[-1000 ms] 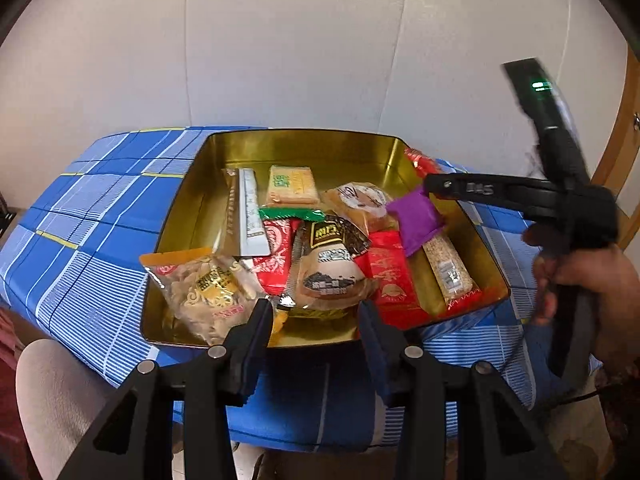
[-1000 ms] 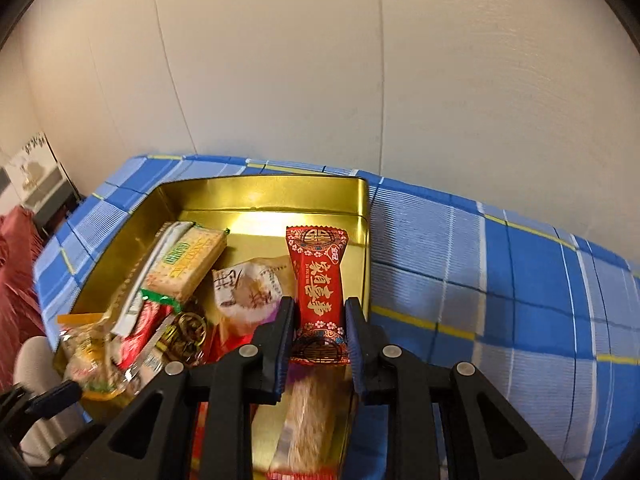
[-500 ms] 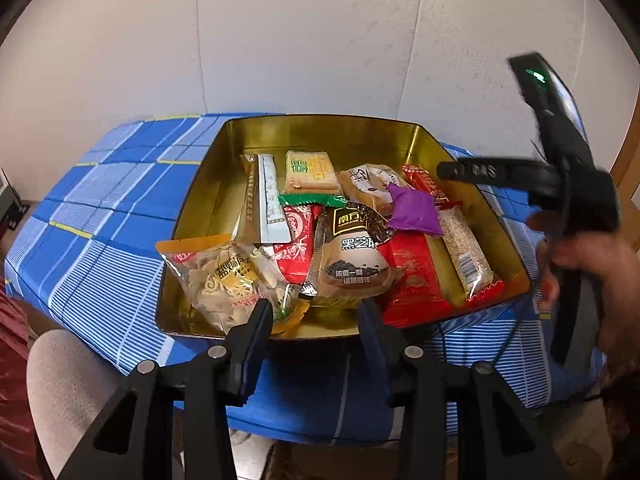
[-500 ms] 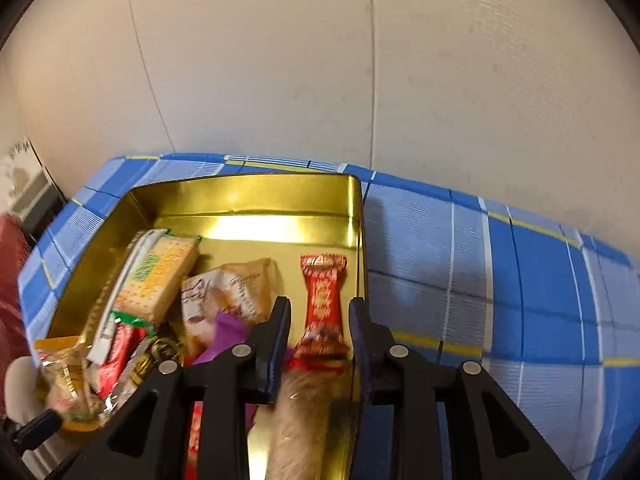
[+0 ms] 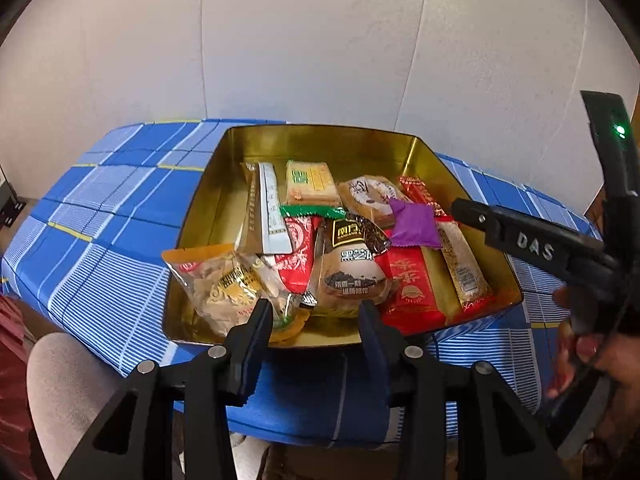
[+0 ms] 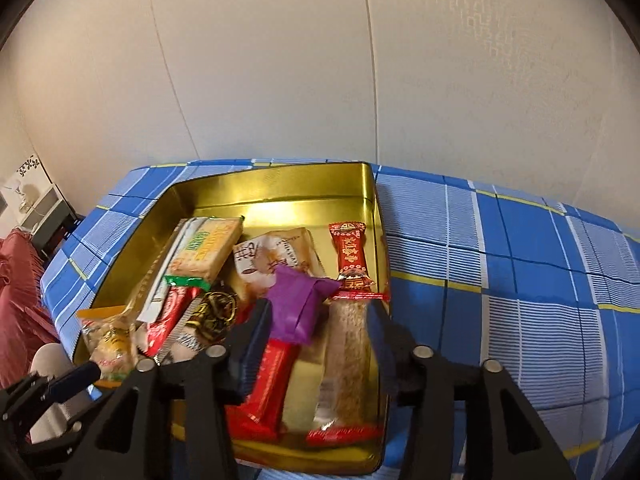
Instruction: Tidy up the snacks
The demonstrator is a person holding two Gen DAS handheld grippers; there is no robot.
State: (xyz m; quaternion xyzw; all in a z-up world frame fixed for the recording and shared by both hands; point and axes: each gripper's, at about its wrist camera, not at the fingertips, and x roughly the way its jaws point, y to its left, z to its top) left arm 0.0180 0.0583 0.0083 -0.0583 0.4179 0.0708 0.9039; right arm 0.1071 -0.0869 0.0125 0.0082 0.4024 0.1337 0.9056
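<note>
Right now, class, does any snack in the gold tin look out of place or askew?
Yes. The orange-topped snack bag at the gold tin's near-left corner juts above the rim rather than lying flat, and the purple packet lies askew across other wrappers.

Place: a home room | signs: a blue checked tablecloth (image 6: 520, 264) is covering the table, a plain wallpapered wall (image 6: 440, 80) is standing behind, a red bedcover (image 6: 16, 280) is showing at left.

We see a blue plaid tablecloth (image 5: 108, 216) beneath a pale panelled wall (image 5: 304, 40). At the left sit a grey rounded cushion (image 5: 52, 392) and red fabric (image 6: 16, 304).
</note>
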